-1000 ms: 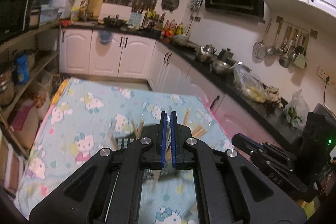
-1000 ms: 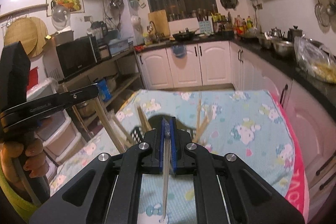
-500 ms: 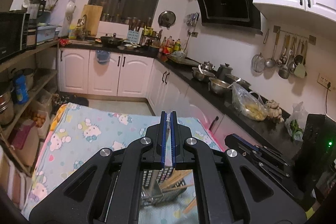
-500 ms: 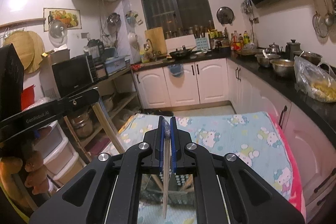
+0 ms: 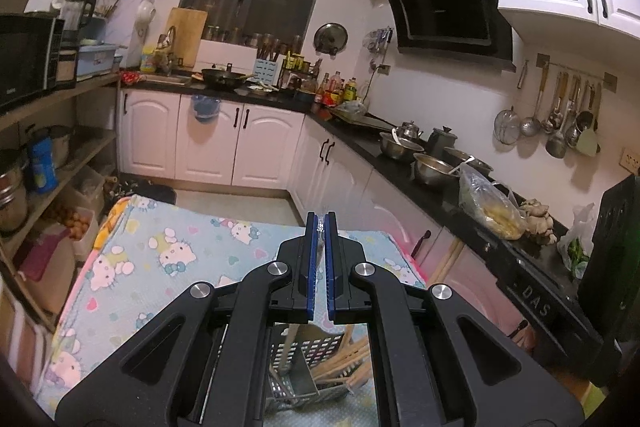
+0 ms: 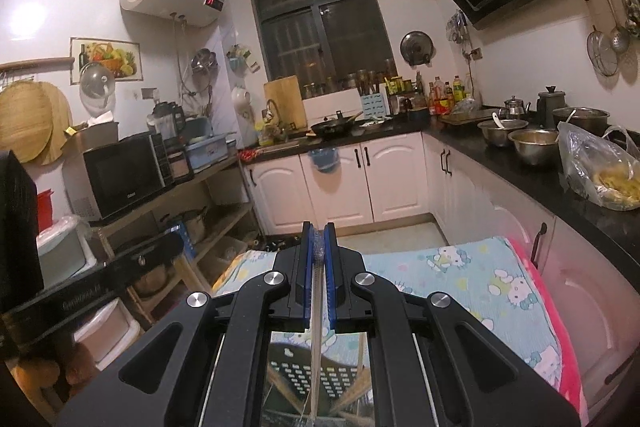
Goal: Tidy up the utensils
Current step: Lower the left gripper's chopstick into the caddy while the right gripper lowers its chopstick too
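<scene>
Right gripper (image 6: 319, 239): blue pads pressing together on a thin pale stick-like utensil (image 6: 316, 347) — it is running back from the tips and hanging down under the jaws.
Left gripper (image 5: 320, 227): pads sitting together, a sliver of something clear and crinkled showing at the tips; whether it is gripping a utensil, cannot tell.
Utensil holder (image 5: 316, 351): perforated metal caddy, lying below and behind the left tips, glimpsed between the gripper's arms.
Chopsticks (image 5: 344, 359): wooden bundle leaning in the holder's right-hand compartment, slanting up to the right.
Holder from right view (image 6: 320, 375): sitting directly beneath the right jaws — the held utensil is crossing in front of its perforated wall.
Tablecloth (image 5: 168, 251): pale blue cartoon-cat print, spreading ahead of and below both grippers.
Left hand (image 6: 40, 375): showing at the lower left of the right gripper, fingers wrapping the other handle.
Counter (image 5: 436, 183): black, running off to the right of both tools.
</scene>
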`<action>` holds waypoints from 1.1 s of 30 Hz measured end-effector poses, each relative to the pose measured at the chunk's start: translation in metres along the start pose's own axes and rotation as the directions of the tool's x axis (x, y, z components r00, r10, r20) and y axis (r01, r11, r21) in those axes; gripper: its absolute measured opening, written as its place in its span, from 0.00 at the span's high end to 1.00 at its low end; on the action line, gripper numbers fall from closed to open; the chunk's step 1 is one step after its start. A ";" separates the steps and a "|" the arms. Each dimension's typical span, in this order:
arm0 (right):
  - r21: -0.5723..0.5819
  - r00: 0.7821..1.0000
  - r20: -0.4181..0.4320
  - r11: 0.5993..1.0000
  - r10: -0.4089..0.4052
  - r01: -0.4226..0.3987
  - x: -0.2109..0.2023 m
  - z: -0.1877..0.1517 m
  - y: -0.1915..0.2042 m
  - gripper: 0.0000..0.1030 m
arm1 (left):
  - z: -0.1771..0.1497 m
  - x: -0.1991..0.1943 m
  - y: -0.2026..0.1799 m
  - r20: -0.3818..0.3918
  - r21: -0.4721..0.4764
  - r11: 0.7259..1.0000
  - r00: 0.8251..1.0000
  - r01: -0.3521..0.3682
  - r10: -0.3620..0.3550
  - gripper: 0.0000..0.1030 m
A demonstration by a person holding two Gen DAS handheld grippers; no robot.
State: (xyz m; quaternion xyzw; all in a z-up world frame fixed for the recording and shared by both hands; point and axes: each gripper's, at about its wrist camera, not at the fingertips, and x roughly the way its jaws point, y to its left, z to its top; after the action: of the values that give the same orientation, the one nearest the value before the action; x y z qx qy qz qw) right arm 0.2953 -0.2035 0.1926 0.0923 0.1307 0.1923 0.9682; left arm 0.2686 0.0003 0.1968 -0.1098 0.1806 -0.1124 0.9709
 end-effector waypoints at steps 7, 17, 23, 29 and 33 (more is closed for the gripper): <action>-0.032 0.998 0.049 0.999 -0.031 0.033 0.018 -0.008 -0.002 0.94 | -0.013 0.014 0.004 -0.025 -0.009 1.000 1.000 0.007 -0.007 1.00; -0.067 0.997 0.049 0.995 -0.066 0.069 0.041 -0.038 -0.010 0.94 | -0.038 0.030 0.008 -0.055 -0.015 1.000 0.999 0.001 -0.002 1.00; -0.058 0.997 0.010 0.996 -0.071 0.072 0.049 -0.057 -0.015 0.94 | -0.057 0.037 0.012 -0.090 -0.010 1.000 0.996 -0.011 0.010 1.00; -0.044 0.997 -0.038 0.996 -0.073 0.072 0.051 -0.072 -0.018 0.94 | -0.070 0.040 0.018 -0.129 -0.014 1.000 0.992 -0.016 0.014 1.00; -0.032 0.994 -0.069 0.996 -0.081 0.079 0.049 -0.079 -0.021 0.94 | -0.075 0.038 0.021 -0.136 -0.012 1.000 0.990 -0.025 0.023 1.00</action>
State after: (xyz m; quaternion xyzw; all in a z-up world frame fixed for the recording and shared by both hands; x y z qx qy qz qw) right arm 0.3234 -0.1934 0.1020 0.0661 0.1652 0.1584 0.9712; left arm 0.2788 -0.0027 0.1107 -0.1065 0.2484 -0.1067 0.9569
